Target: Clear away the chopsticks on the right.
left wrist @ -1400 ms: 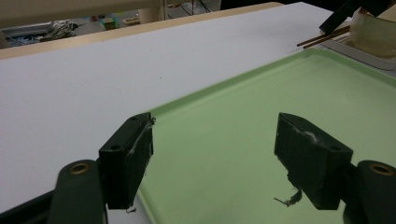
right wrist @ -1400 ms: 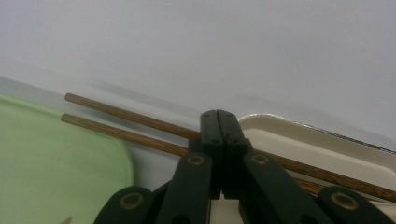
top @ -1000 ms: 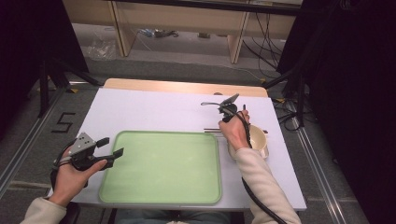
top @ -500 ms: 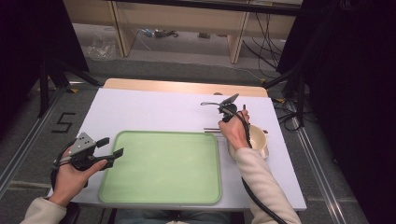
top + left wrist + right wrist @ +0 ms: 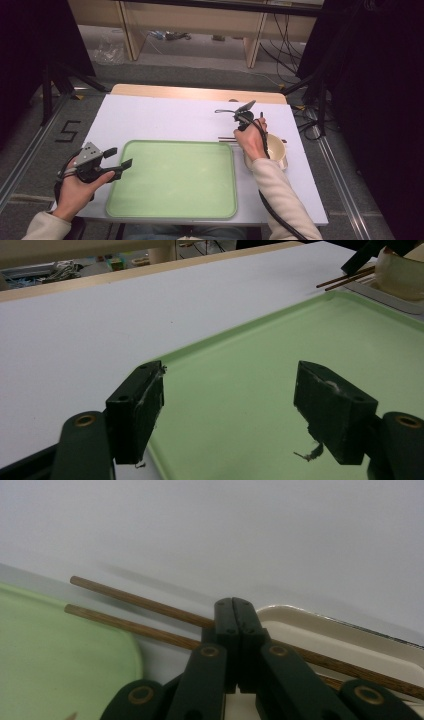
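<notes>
Tabletop with both hand-held grippers at rest. Left gripper (image 5: 116, 159): held at the near left, just beside the left rim of the green tray (image 5: 172, 212); its jaws stand wide apart with nothing between them, one over the white table (image 5: 165, 117) and one over the tray, as the left gripper view (image 5: 227, 410) shows. Right gripper (image 5: 242, 119): held at the far right, its jaws pressed flat together with nothing between the pads, seen in the right gripper view (image 5: 234, 611); it lies over the pair of brown chopsticks (image 5: 131, 611), whether touching them cannot be told. Chopsticks (image 5: 226, 138): side by side on the table just beyond the tray's far right corner, running rightward across the cream bowl (image 5: 276, 148), which stands on the table right of the tray; the right hand (image 5: 252, 141) covers their middle.
</notes>
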Motion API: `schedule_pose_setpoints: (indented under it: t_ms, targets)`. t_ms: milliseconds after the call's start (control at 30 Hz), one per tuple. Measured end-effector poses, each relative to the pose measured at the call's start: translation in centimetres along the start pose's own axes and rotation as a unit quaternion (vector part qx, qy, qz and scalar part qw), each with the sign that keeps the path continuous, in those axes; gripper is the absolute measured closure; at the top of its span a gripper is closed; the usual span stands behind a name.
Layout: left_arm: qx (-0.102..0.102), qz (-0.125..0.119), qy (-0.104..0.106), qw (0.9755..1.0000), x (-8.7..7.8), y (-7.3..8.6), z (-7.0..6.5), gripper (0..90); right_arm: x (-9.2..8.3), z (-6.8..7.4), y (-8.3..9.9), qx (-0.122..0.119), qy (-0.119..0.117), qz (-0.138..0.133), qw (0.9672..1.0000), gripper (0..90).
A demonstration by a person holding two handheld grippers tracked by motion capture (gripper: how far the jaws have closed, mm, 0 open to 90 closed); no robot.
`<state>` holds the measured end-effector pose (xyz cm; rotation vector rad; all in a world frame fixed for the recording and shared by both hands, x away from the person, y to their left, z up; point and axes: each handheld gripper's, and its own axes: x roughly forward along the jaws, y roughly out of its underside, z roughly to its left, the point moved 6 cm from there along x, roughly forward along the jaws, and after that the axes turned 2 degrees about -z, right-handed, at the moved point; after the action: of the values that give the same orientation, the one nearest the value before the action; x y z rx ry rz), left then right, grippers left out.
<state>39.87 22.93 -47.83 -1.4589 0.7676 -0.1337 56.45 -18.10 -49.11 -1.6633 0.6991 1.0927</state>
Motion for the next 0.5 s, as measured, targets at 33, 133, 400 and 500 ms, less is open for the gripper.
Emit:
schedule_pose_setpoints:
  t_ms: [33, 133, 400, 500]
  targets:
    - [0.000, 0.002, -0.001, 1.0000, 0.0, 0.0, 0.0, 28.0, 0.0, 0.0, 0.0, -0.001, 0.001, 0.001, 1.0000, 90.0]
    - [-0.001, -0.003, 0.004, 1.0000, 0.0, 0.0, 0.0, 28.0, -0.3, 0.3, 0.1, 0.008, 0.002, 0.002, 1.0000, 90.0]
    - [-0.001, -0.001, 0.002, 1.0000, 0.0, 0.0, 0.1, 28.0, -1.3, 1.5, -1.1, -0.107, -0.026, -0.021, 0.9936, 71.4]
    - [-0.002, -0.002, 0.002, 1.0000, 0.0, 0.0, 0.1, 28.0, -1.4, 1.3, -1.7, -0.158, -0.039, -0.020, 0.9864, 67.2]
